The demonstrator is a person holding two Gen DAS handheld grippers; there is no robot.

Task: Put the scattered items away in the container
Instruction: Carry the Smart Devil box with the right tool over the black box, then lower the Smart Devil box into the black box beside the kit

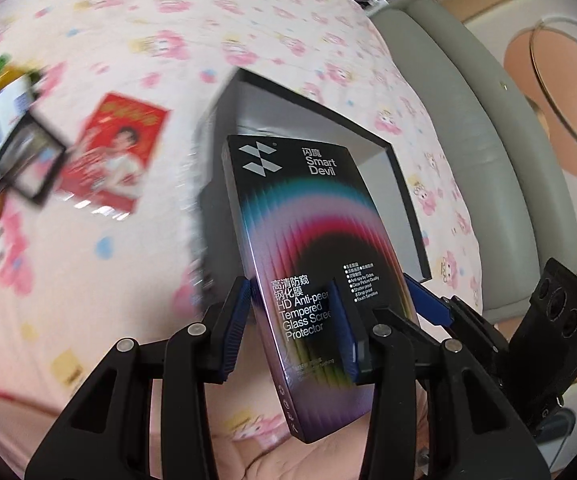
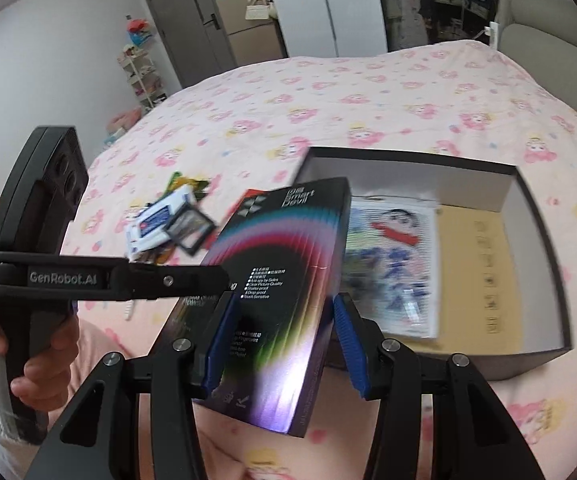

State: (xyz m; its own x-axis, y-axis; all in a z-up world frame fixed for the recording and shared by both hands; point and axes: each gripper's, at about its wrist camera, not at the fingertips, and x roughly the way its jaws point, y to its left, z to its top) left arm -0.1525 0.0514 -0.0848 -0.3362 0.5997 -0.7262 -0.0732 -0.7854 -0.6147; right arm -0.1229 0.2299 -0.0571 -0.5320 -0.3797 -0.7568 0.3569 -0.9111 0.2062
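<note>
A black Smart Devil screen-protector box with a rainbow arc is held in the air above the bed. My left gripper is shut on its lower part. In the right wrist view the same box sits between my right gripper's blue pads; the left pad touches it and a narrow gap shows at the right pad. The left gripper's arm reaches in from the left. The open dark container lies just beyond, holding a cartoon packet and a brown envelope.
A heap of scattered items lies on the pink patterned bedsheet to the left, with a red packet and a black-framed card. A grey padded headboard runs along the right. The right gripper's body is at lower right.
</note>
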